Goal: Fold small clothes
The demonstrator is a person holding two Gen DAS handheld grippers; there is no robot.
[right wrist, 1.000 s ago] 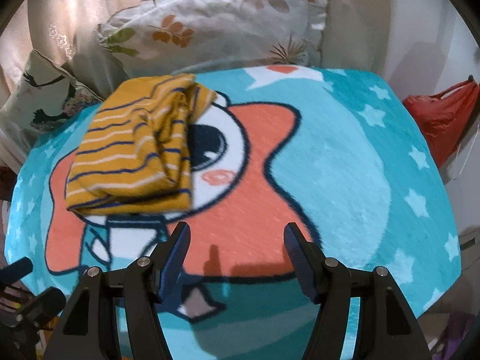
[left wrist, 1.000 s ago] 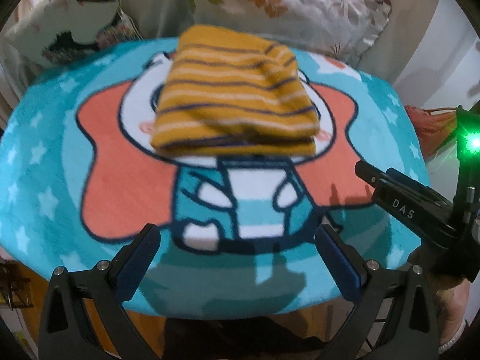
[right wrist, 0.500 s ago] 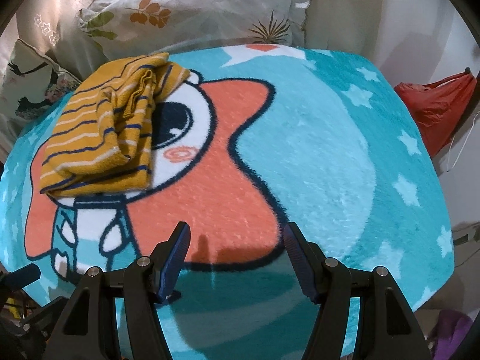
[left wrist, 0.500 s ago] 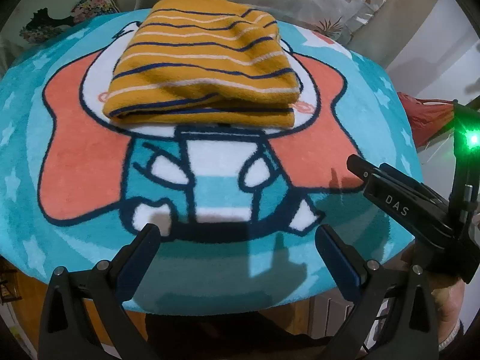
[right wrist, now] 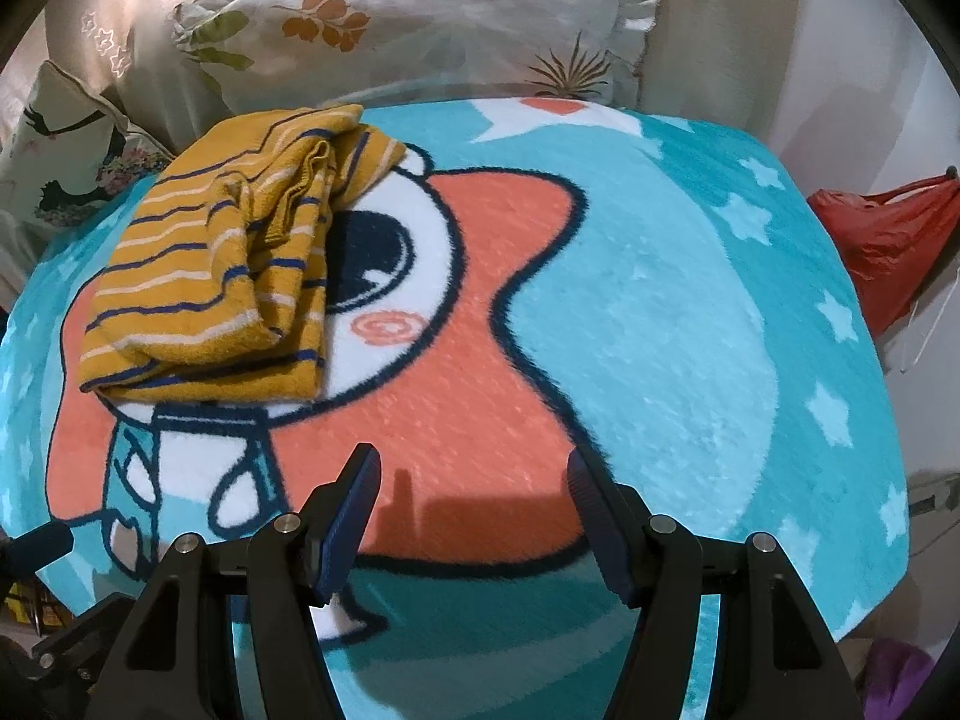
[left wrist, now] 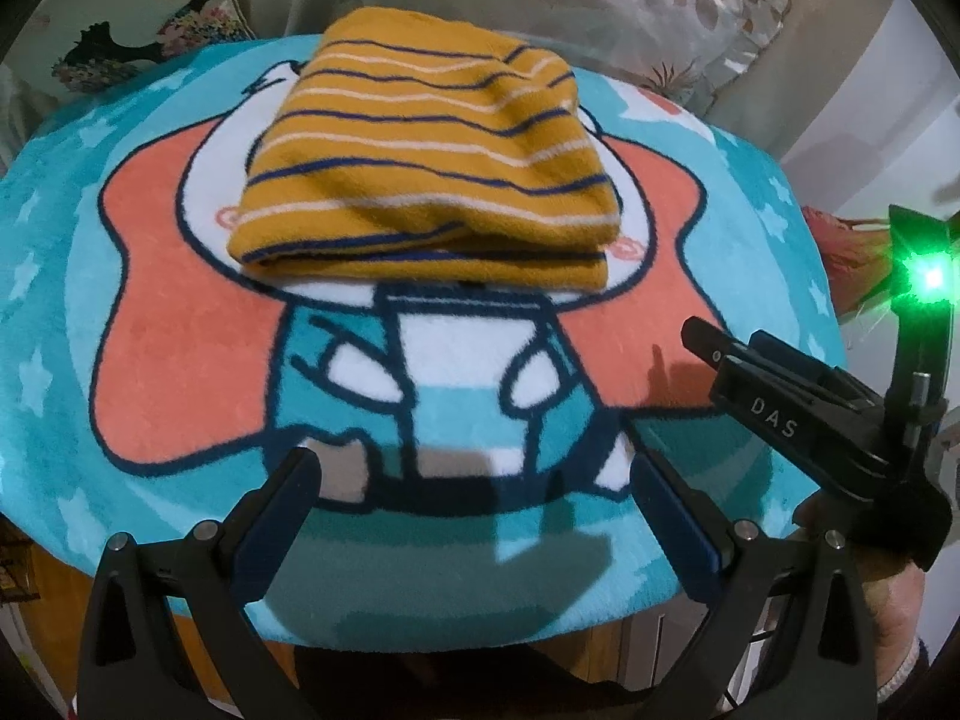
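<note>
Right, garment: the striped mustard garment (left wrist: 423,171) lies folded on the cartoon rug (left wrist: 150,228), well ahead of both pairs of fingers.
Left gripper (left wrist: 474,501): jaws spread wide, nothing between them, low over the rug's near edge; garment straight ahead.
Right gripper (right wrist: 474,507): jaws parted, holding nothing, over the orange patch; garment ahead and off to its left.
Beyond the garment: floral pillows (right wrist: 420,18).
Far right of the right fingers: a red bag (right wrist: 882,240).
</note>
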